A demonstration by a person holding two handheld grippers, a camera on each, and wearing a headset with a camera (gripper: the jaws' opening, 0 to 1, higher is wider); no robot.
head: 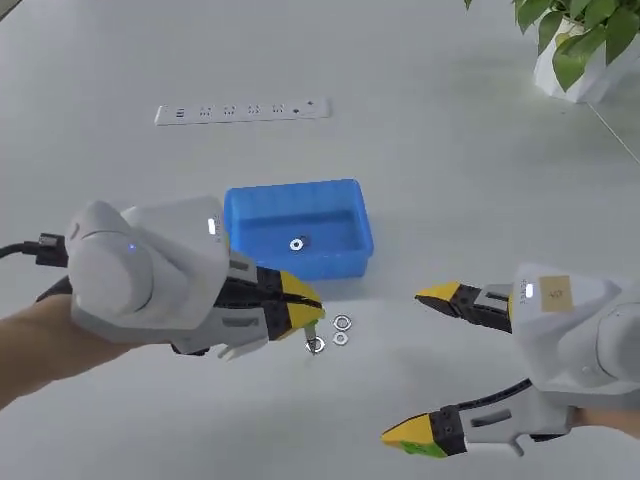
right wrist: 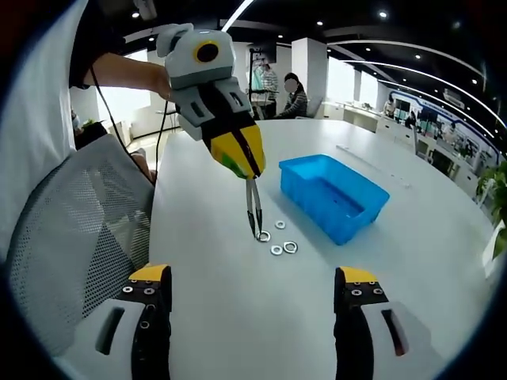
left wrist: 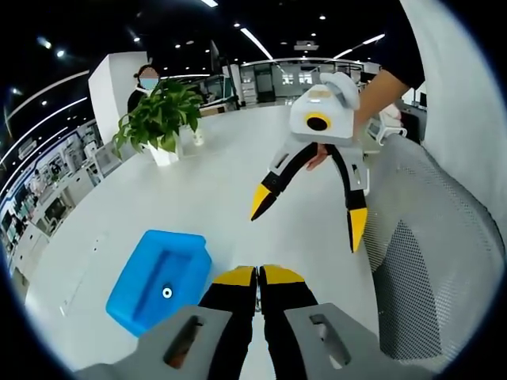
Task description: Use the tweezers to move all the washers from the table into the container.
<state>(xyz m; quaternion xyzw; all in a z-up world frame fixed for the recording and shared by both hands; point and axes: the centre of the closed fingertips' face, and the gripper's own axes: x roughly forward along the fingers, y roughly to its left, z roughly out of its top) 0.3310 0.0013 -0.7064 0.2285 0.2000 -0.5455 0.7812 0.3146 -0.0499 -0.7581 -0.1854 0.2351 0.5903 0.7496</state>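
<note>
Left gripper (head: 303, 300) clamped on tweezers (right wrist: 253, 207), tips at a washer (right wrist: 263, 236) right below its jaws, maybe pinched (too small to confirm). Right gripper (head: 418, 365) jaws wide apart, idle alongside. Pick step; next: lift, carry to container (head: 330, 262) just beyond left gripper, release.

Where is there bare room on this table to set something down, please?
Bare: the table between the power strip and the container, and right of the container toward the plant. Crowded: in front of the container, where washers, tweezers, left gripper and right gripper sit.
</note>
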